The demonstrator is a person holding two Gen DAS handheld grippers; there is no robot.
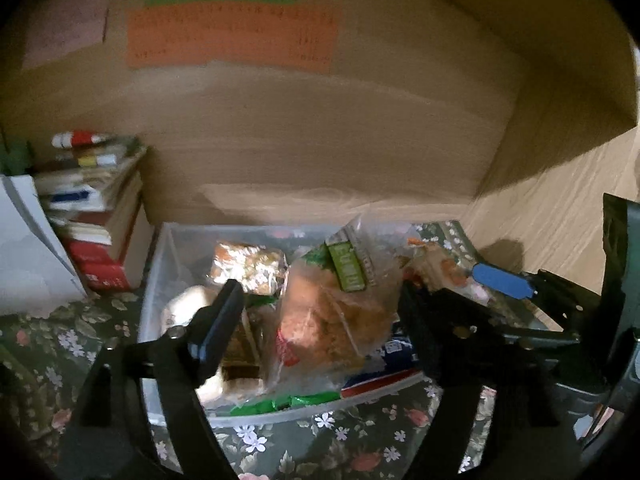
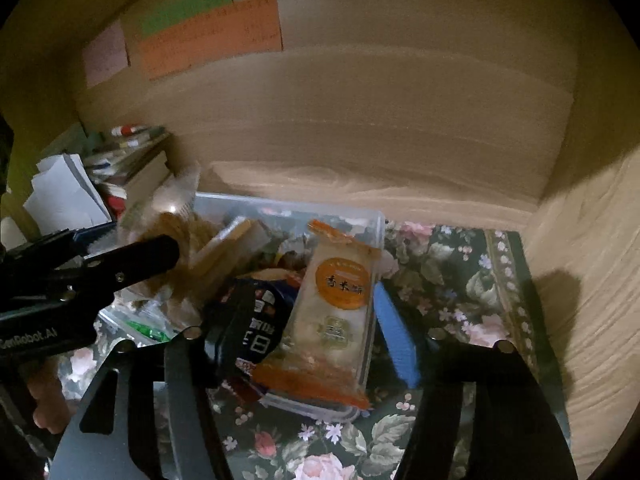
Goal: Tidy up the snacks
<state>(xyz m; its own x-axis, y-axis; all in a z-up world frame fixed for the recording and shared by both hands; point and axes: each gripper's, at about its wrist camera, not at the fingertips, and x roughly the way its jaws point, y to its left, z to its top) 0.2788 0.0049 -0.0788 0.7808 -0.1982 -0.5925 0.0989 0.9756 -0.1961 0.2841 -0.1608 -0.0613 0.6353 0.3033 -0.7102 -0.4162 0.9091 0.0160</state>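
A clear plastic bin (image 1: 160,272) full of snack packets sits on a floral cloth inside a wooden cabinet; it also shows in the right wrist view (image 2: 376,220). My left gripper (image 1: 320,300) is open, its fingers either side of a clear bag of orange-brown snacks (image 1: 332,312) with a green label, standing in the bin. My right gripper (image 2: 320,320) is open around a white rice-cracker packet with an orange label (image 2: 336,312), which lies over the bin's right edge. Whether the pads touch it I cannot tell.
A stack of books (image 1: 96,208) and white papers (image 1: 24,248) stand left of the bin. The wooden back wall carries orange and green paper notes (image 1: 232,36). A wooden side wall (image 2: 592,280) closes the right. Floral cloth (image 2: 460,280) lies right of the bin.
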